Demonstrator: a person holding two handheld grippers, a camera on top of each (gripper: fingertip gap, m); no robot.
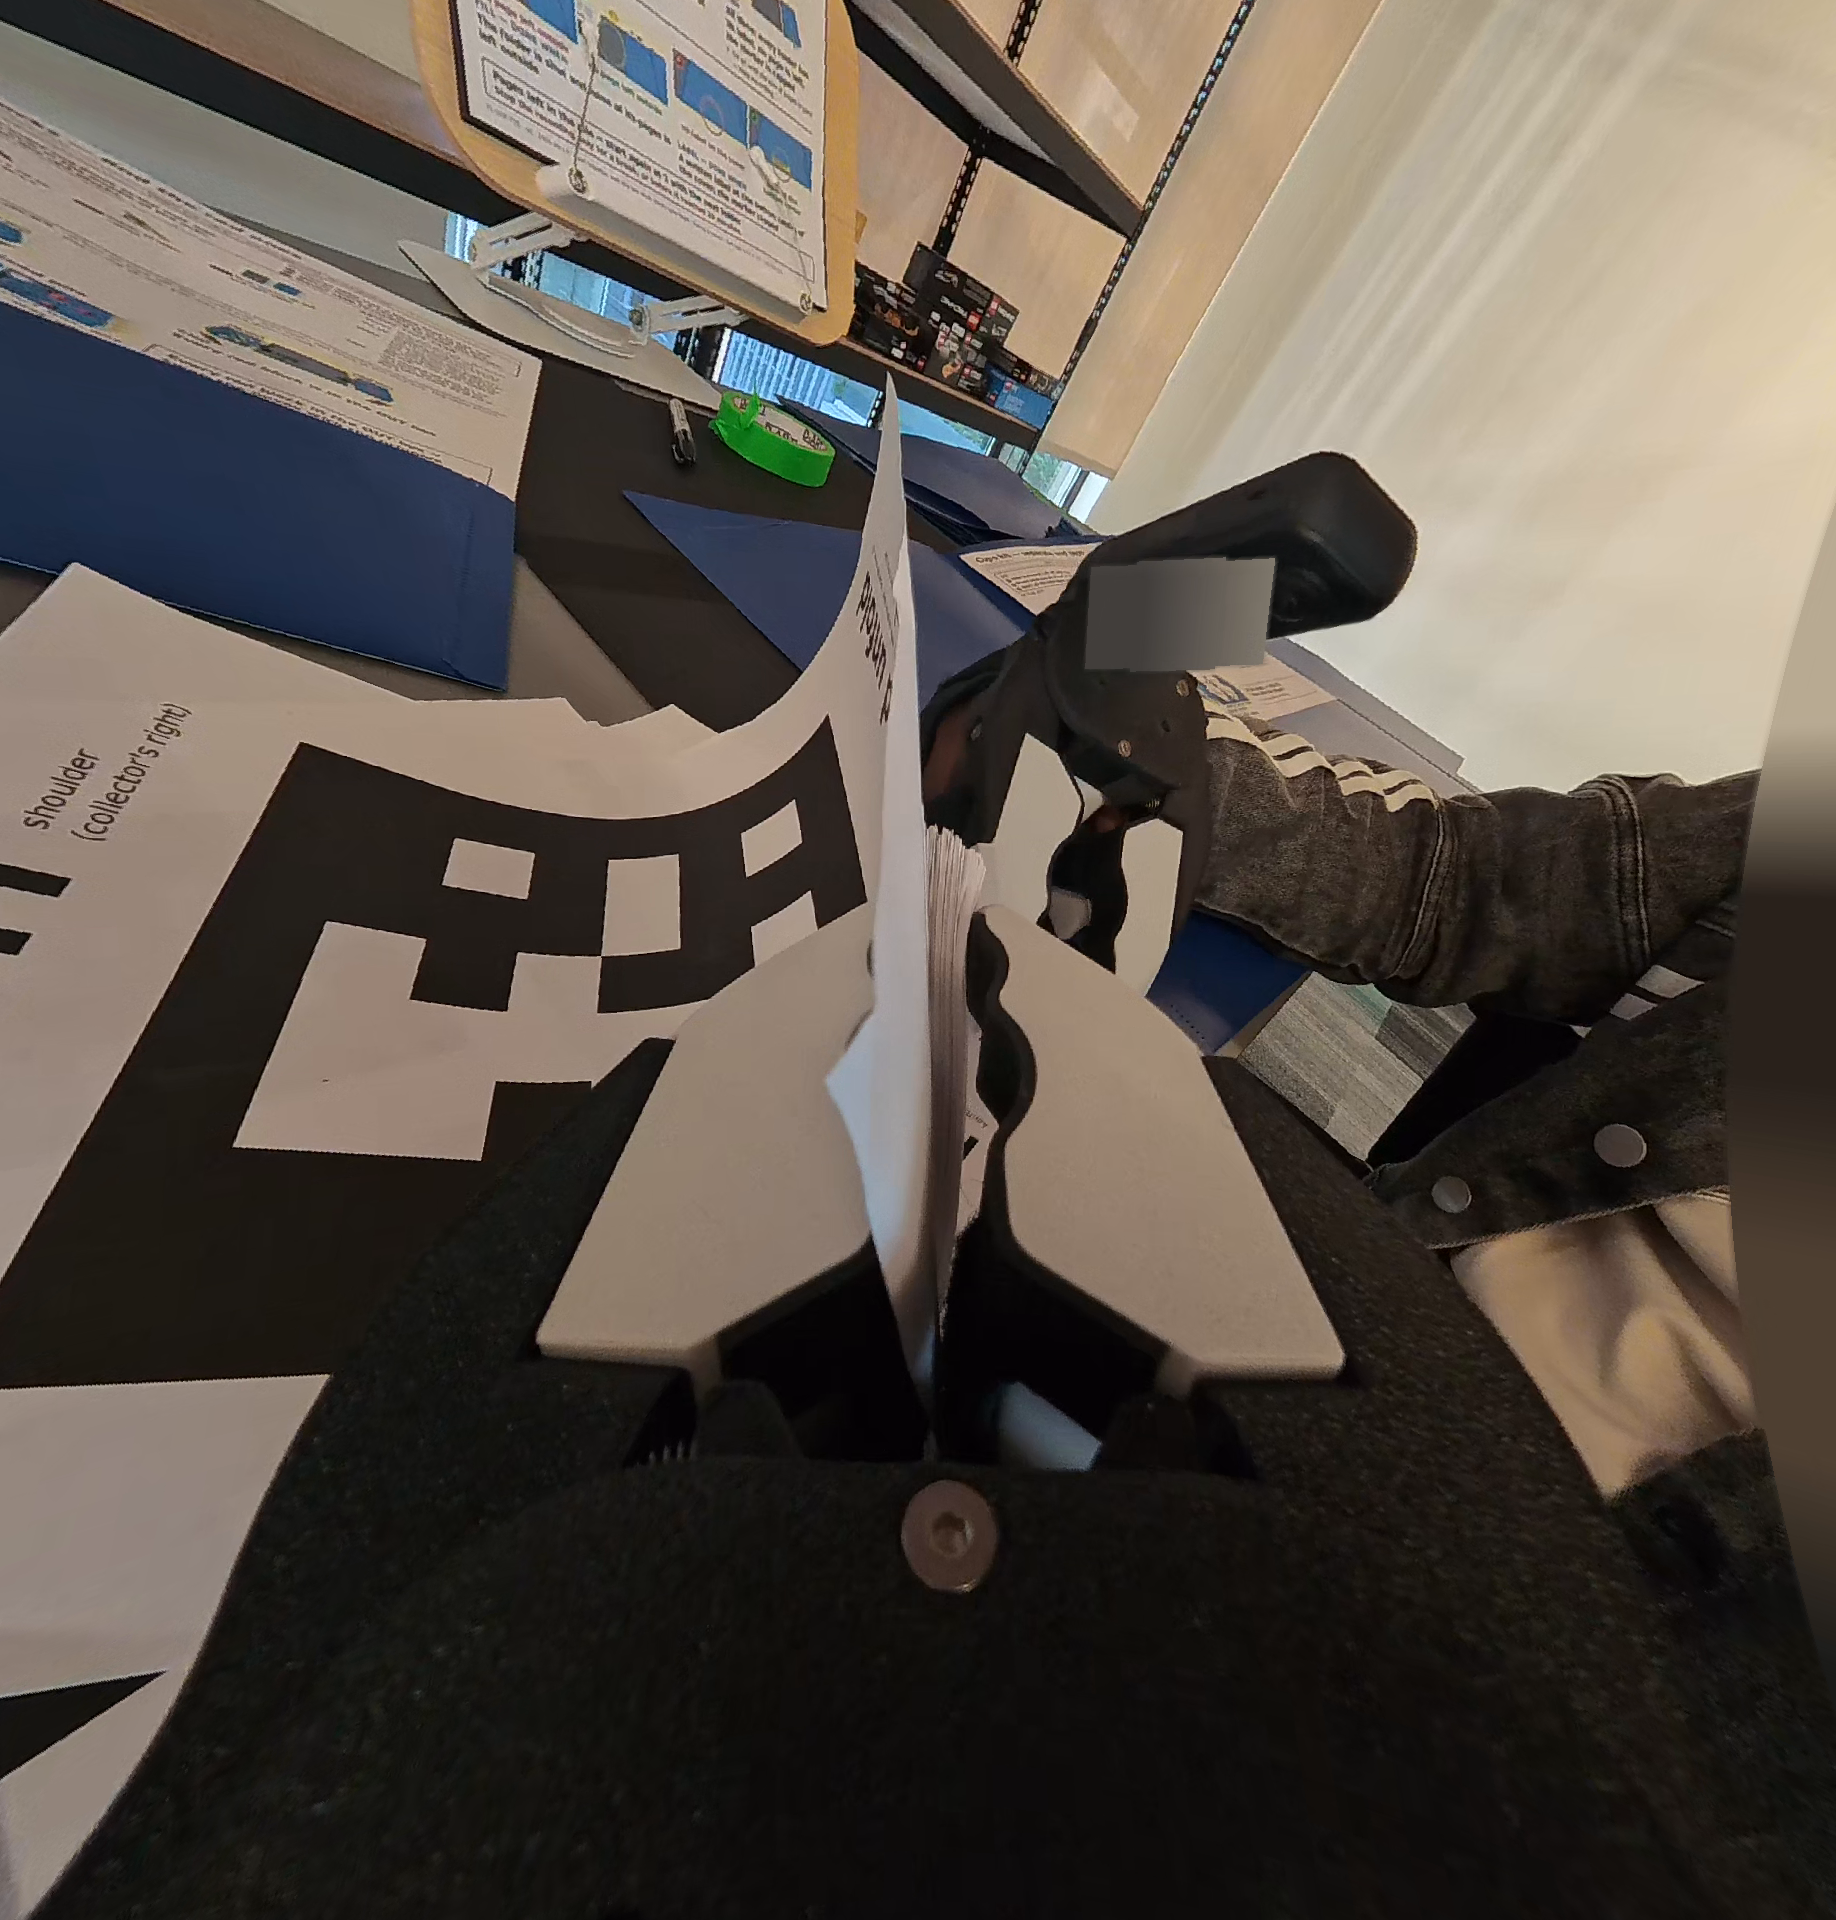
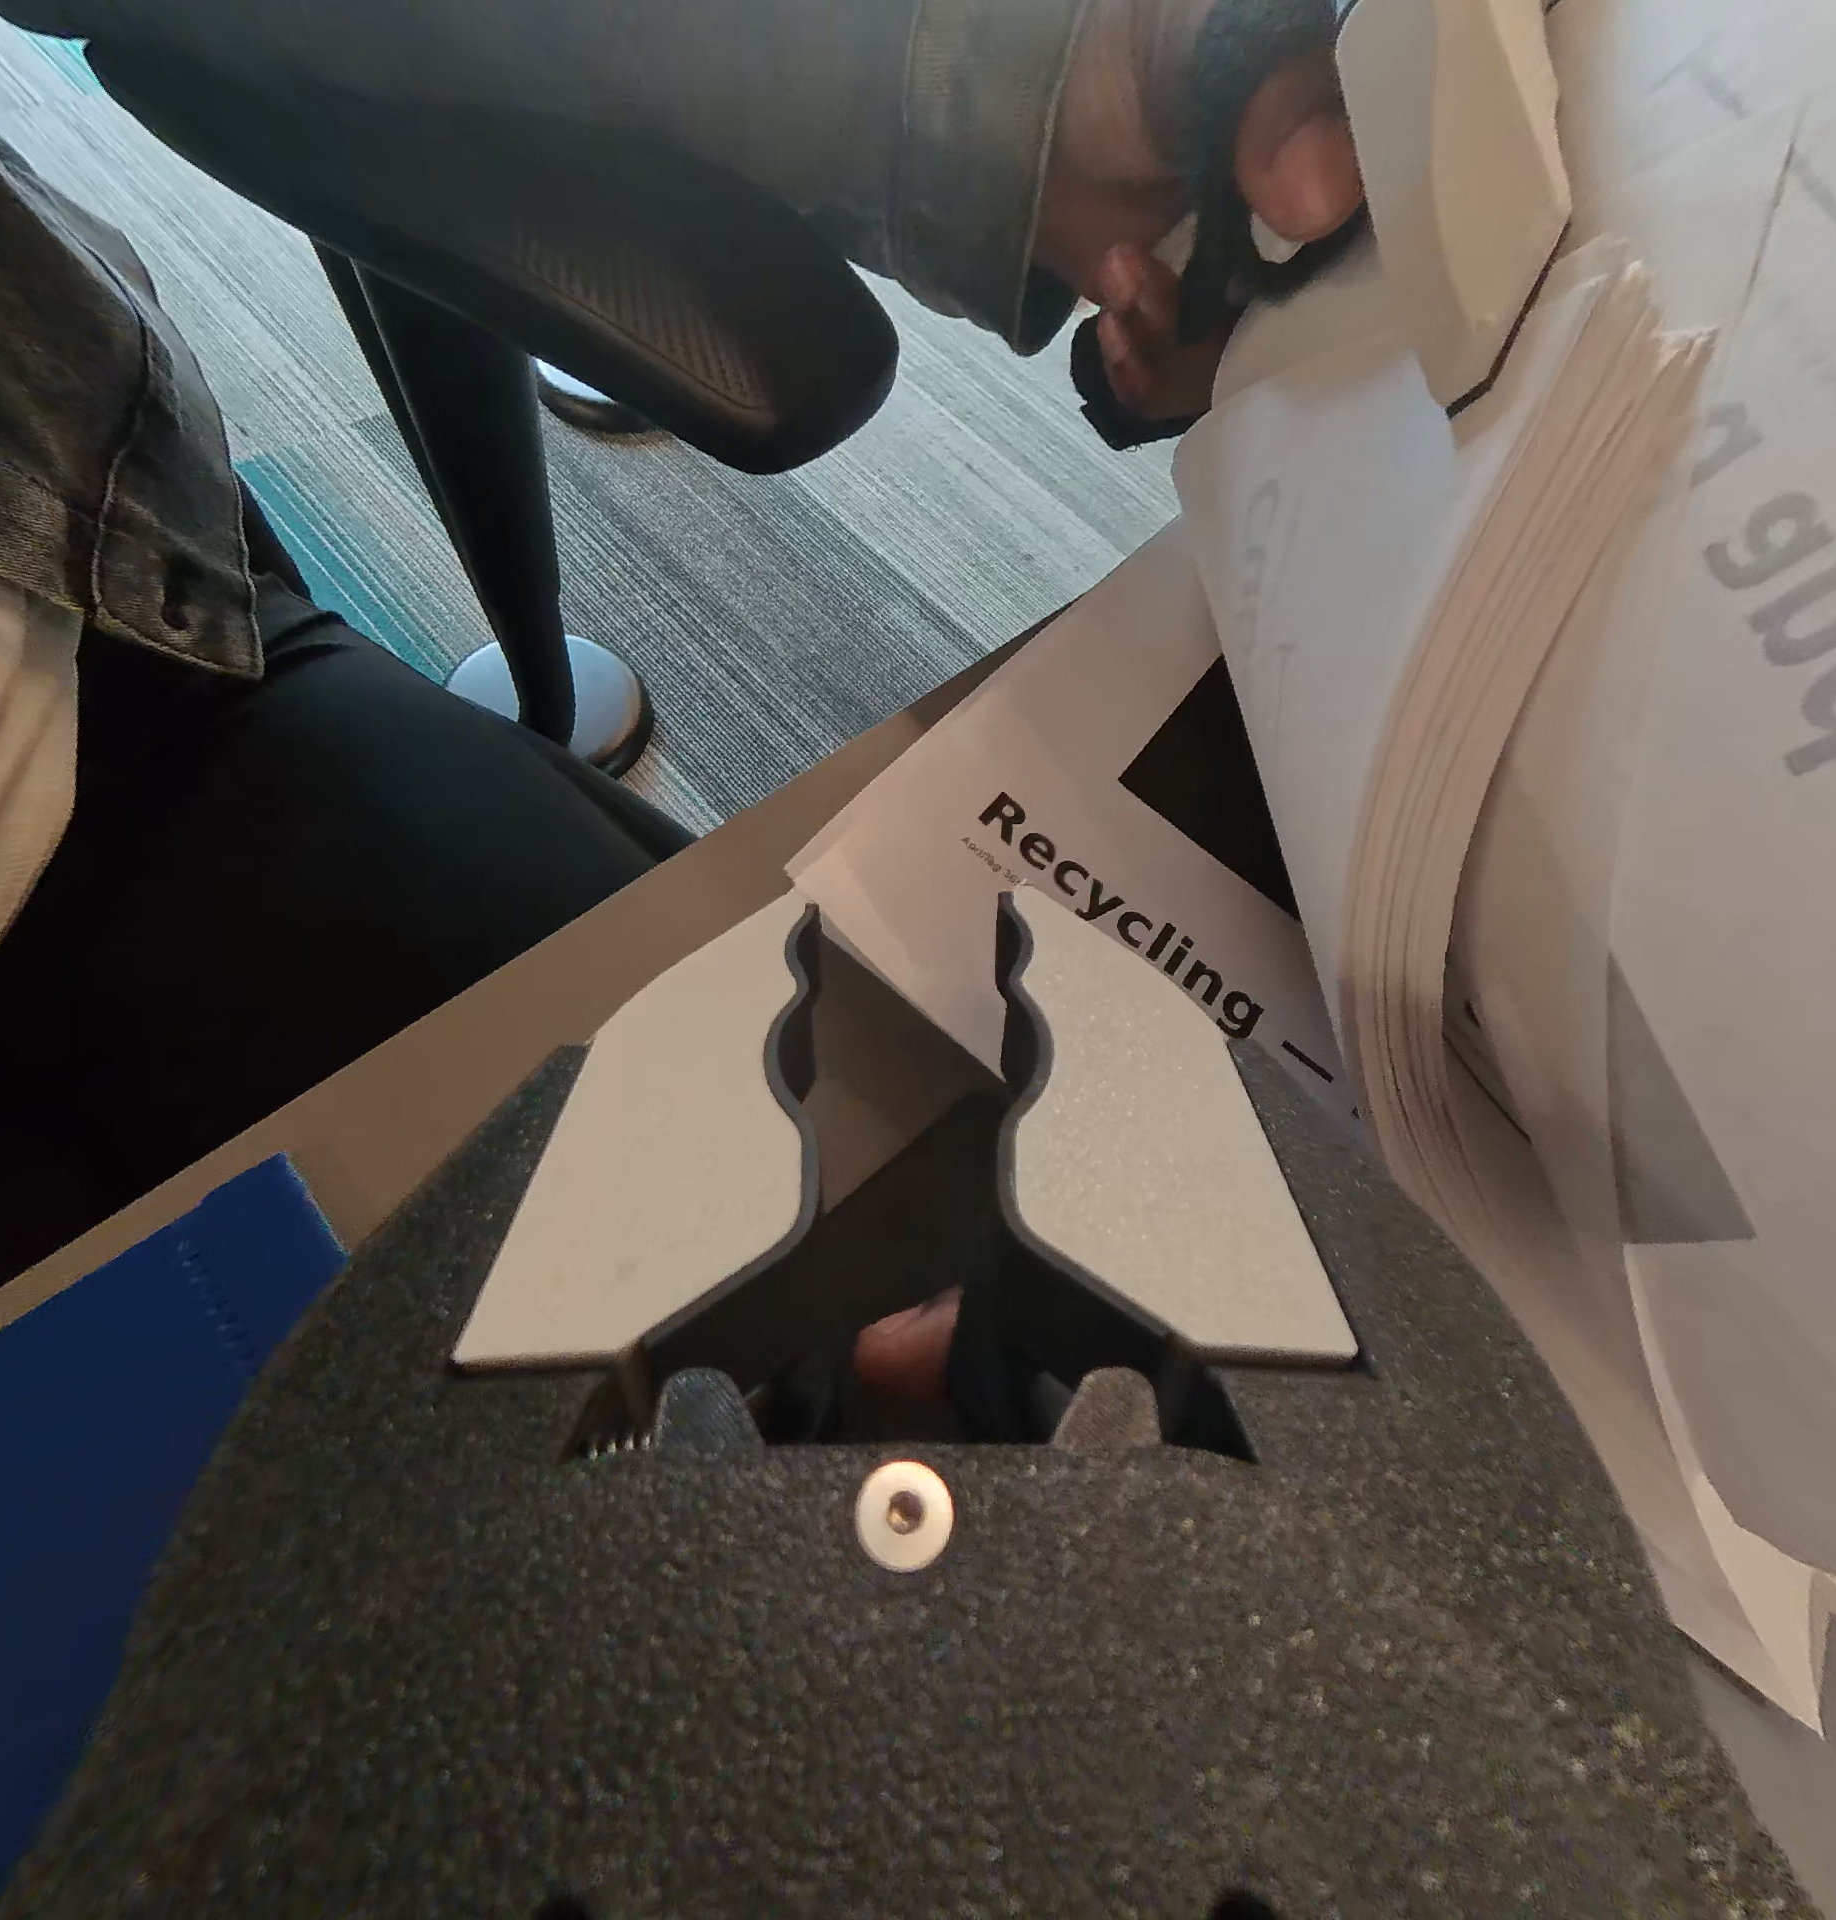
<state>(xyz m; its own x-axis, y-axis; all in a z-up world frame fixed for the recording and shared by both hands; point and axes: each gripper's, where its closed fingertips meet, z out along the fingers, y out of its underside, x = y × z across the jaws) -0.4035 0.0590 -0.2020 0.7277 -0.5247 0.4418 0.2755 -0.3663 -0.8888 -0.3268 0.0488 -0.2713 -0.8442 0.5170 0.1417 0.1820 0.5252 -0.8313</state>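
My left gripper (image 1: 945, 935) is shut on a thick stack of white paper sheets (image 1: 950, 997), held on edge between its grey fingers (image 1: 758, 1143). The outermost sheet curls left onto a page with a black-and-white square pattern (image 1: 374, 987) on the table. My right gripper shows beyond the stack in the left wrist view (image 1: 1007, 769), in a gloved hand (image 1: 1298, 821). In the right wrist view my right gripper (image 2: 906, 914) is open, low over the table edge, with the corner of a flat printed sheet (image 2: 1101, 883) between its fingertips. The held stack (image 2: 1465, 727) hangs just to its right.
A green tape roll (image 1: 774, 436) and a black marker (image 1: 680, 428) lie farther back. Blue folders (image 1: 218, 488) and printed sheets cover the table. A document stand (image 1: 644, 135) and a shelf with boxes (image 1: 945, 322) are behind. A chair armrest (image 2: 665, 343) and carpet are beyond the table edge. The gap from one gripper's tips to the other's is roughly 11 centimetres.
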